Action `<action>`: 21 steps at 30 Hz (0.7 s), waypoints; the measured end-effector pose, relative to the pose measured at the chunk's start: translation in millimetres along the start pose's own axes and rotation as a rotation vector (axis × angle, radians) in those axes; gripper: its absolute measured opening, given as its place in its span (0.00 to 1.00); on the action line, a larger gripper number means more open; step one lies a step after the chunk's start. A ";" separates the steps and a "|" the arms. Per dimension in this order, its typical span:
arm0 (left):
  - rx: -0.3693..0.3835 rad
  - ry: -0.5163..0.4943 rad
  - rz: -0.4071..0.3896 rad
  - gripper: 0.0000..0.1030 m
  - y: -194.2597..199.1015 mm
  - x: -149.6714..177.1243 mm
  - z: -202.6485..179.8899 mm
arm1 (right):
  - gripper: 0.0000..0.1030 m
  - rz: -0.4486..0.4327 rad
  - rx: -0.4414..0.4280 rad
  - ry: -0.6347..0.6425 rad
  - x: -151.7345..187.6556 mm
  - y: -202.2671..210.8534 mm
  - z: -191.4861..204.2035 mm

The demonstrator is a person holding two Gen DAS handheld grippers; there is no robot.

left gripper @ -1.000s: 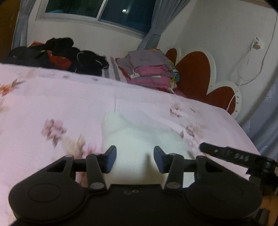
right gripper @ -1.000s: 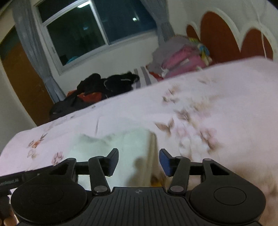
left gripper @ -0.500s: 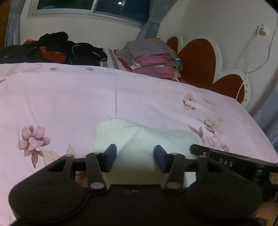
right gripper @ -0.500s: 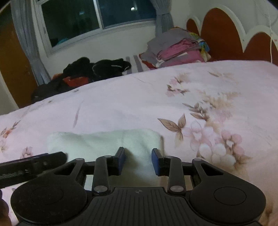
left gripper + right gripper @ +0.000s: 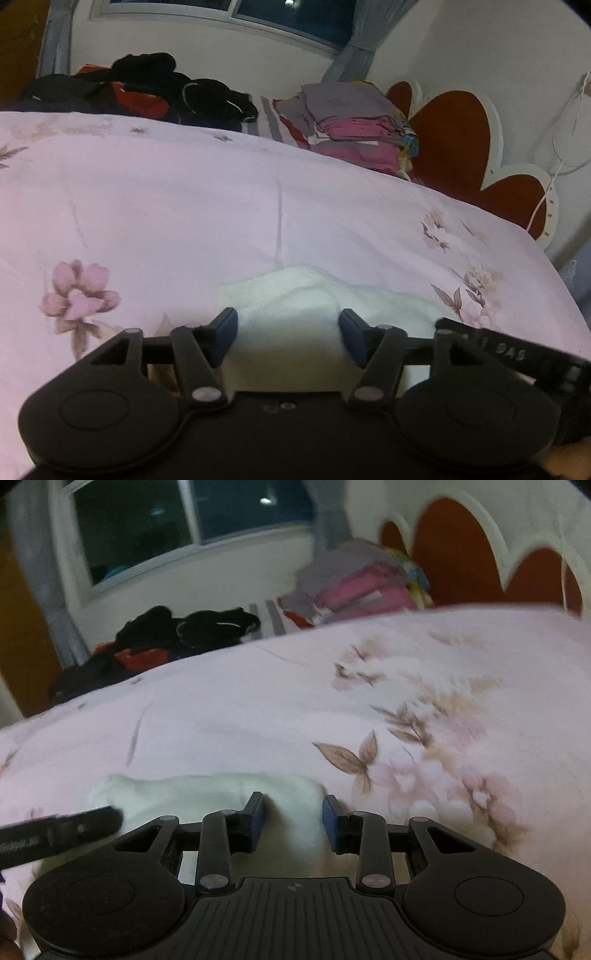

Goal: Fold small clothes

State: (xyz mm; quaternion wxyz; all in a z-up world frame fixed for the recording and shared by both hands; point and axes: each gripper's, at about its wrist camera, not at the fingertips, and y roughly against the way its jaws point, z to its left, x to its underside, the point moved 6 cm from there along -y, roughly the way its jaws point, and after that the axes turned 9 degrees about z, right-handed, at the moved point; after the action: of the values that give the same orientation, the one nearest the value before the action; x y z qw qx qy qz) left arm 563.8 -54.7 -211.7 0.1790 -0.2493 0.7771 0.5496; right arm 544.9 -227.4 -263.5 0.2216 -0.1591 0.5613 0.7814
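Left gripper (image 5: 288,330) was opening, white cloth (image 5: 295,295) between pads, untouched. Right gripper (image 5: 292,814) half open astride cloth's (image 5: 207,794) right end; grip unclear. Lay near bed's (image 5: 184,206) near edge. Folded stack (image 5: 354,122) at far edge.

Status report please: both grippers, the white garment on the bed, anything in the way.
Left gripper opening over white garment, not gripping. Right gripper open, straddling its right end. Garment flat on floral bedspread. Nothing in the way.
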 end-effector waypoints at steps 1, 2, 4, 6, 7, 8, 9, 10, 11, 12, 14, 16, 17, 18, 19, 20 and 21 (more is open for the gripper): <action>-0.001 0.020 -0.013 0.62 7.3 0.9 2.6 | 0.33 -0.002 0.003 0.002 -0.1 5.0 0.7; 0.002 0.032 -0.024 0.61 14.1 2.7 3.4 | 0.33 -0.010 0.017 0.034 -0.1 10.4 3.9; 0.000 0.021 -0.037 0.60 27.9 8.7 0.9 | 0.33 -0.032 0.037 0.088 2.3 22.5 10.2; 0.003 -0.016 -0.049 0.60 43.9 18.5 -1.3 | 0.33 -0.048 0.003 0.079 6.8 38.2 10.3; 0.004 -0.033 -0.050 0.60 51.2 24.0 -1.8 | 0.33 -0.058 -0.009 0.087 11.0 48.1 10.5; 0.007 -0.048 -0.049 0.60 58.8 30.5 -1.7 | 0.33 -0.068 -0.015 0.096 15.9 56.7 11.0; 0.009 -0.058 -0.047 0.60 66.2 37.9 -1.1 | 0.33 -0.072 -0.033 0.104 22.5 66.1 12.1; 0.009 -0.063 -0.044 0.60 72.6 45.4 -0.3 | 0.33 -0.071 -0.053 0.112 30.0 74.6 14.0; 0.012 -0.070 -0.035 0.60 77.6 52.9 0.5 | 0.33 -0.070 -0.063 0.123 37.8 82.7 16.6; 0.012 -0.076 -0.027 0.60 81.4 60.4 0.6 | 0.33 -0.066 -0.071 0.138 46.9 90.5 17.6; 0.012 -0.086 -0.022 0.60 89.5 76.1 1.5 | 0.33 -0.050 -0.095 0.150 65.3 104.1 20.2; 0.011 -0.084 -0.003 0.60 94.2 92.9 4.5 | 0.33 -0.028 -0.105 0.149 83.7 115.0 18.3; 0.020 -0.079 0.019 0.58 93.6 100.8 6.0 | 0.33 -0.017 -0.111 0.140 92.9 119.8 16.7; 0.030 -0.069 0.039 0.57 91.5 107.4 6.7 | 0.33 0.005 -0.118 0.130 102.6 122.5 15.2; 0.041 -0.054 0.059 0.56 89.0 113.9 7.6 | 0.33 0.021 -0.117 0.129 111.1 125.1 14.7; 0.049 -0.048 0.068 0.54 87.5 118.8 8.2 | 0.33 0.033 -0.111 0.132 120.4 127.1 14.8; 0.044 -0.062 0.063 0.54 86.6 122.8 6.1 | 0.33 0.049 -0.110 0.135 128.0 127.4 15.8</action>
State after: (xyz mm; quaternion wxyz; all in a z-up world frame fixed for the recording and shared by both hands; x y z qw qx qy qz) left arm 413.6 -48.8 -215.3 0.1911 -0.2037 0.7904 0.5452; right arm 369.1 -225.6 -219.4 0.1549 -0.2097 0.5348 0.8037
